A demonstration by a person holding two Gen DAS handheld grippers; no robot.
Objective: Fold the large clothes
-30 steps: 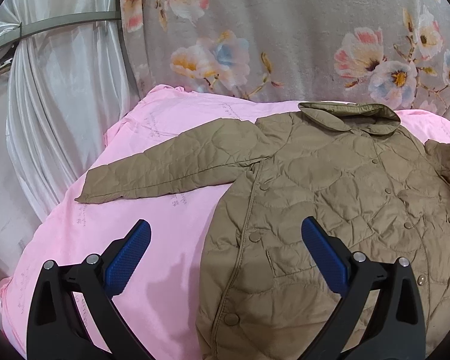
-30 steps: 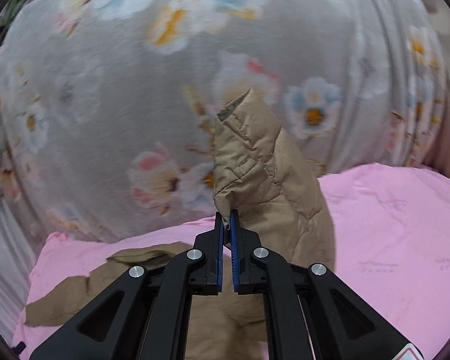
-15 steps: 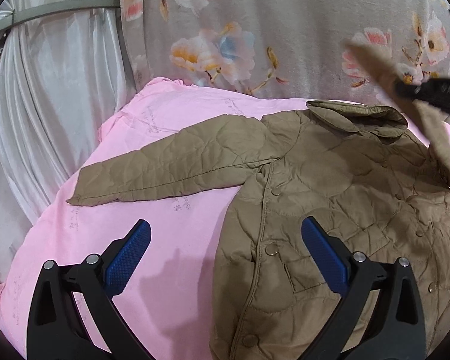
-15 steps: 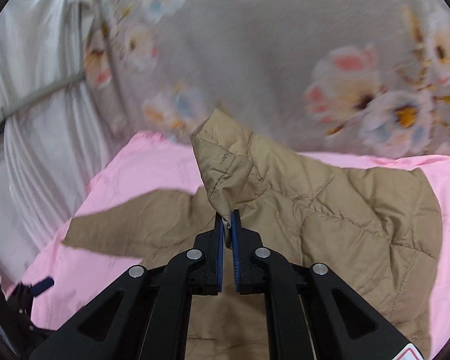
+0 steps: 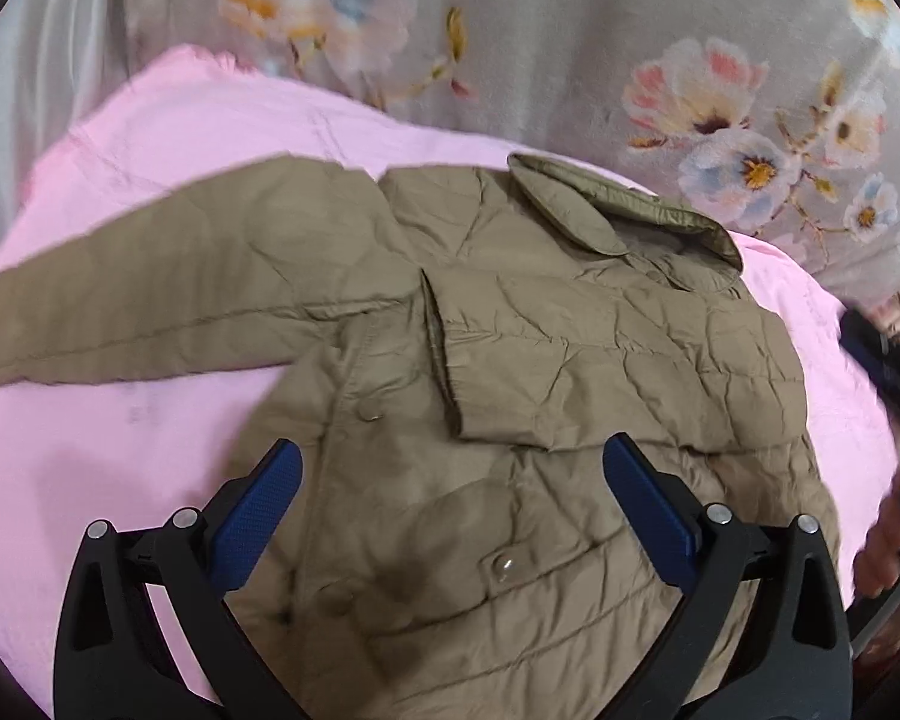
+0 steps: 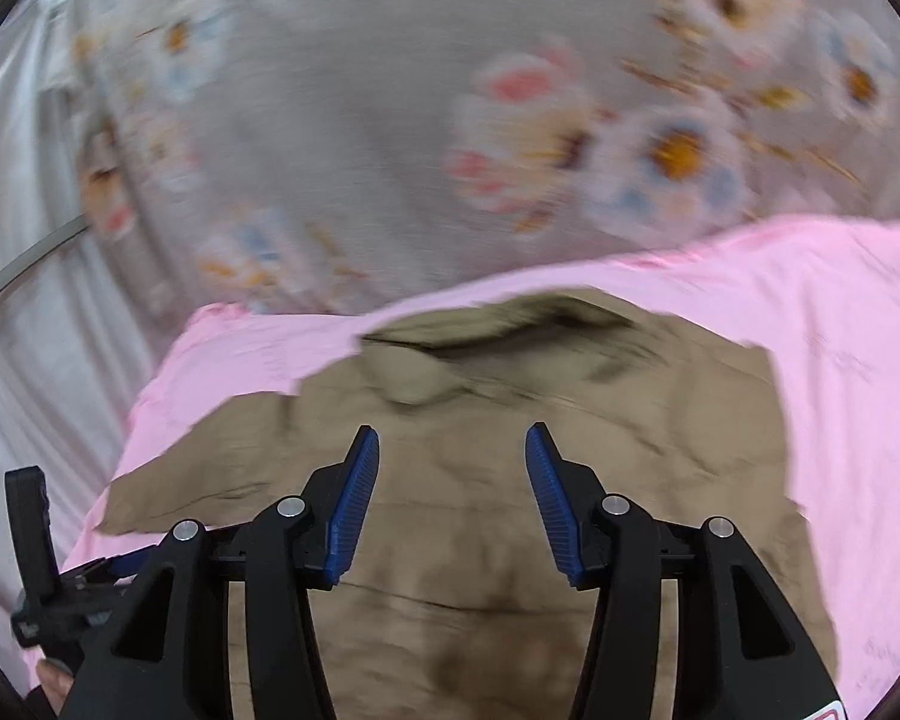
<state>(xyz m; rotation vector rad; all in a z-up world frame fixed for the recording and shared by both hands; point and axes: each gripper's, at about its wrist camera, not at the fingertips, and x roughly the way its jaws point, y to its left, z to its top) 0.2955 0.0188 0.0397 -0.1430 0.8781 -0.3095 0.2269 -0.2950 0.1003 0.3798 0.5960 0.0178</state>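
Observation:
A tan quilted jacket (image 5: 510,420) lies front up on a pink sheet (image 5: 120,432), collar (image 5: 618,216) toward the far side. One sleeve (image 5: 150,300) stretches out to the left; the other sleeve (image 5: 600,372) lies folded across the chest. My left gripper (image 5: 450,510) hovers open above the jacket's lower front, nothing between its blue pads. In the blurred right wrist view my right gripper (image 6: 453,498) is over the jacket (image 6: 510,510) with its jaws opening and nothing between them.
A grey flowered cloth (image 5: 510,48) hangs behind the bed, and a white curtain (image 6: 24,300) is at the left. The other gripper's black body (image 5: 888,372) and a hand (image 5: 882,546) show at the left wrist view's right edge.
My right gripper carried the right sleeve over and down onto the jacket's chest, then opened and let it go. My left gripper moved right, from over the pink sheet to over the jacket.

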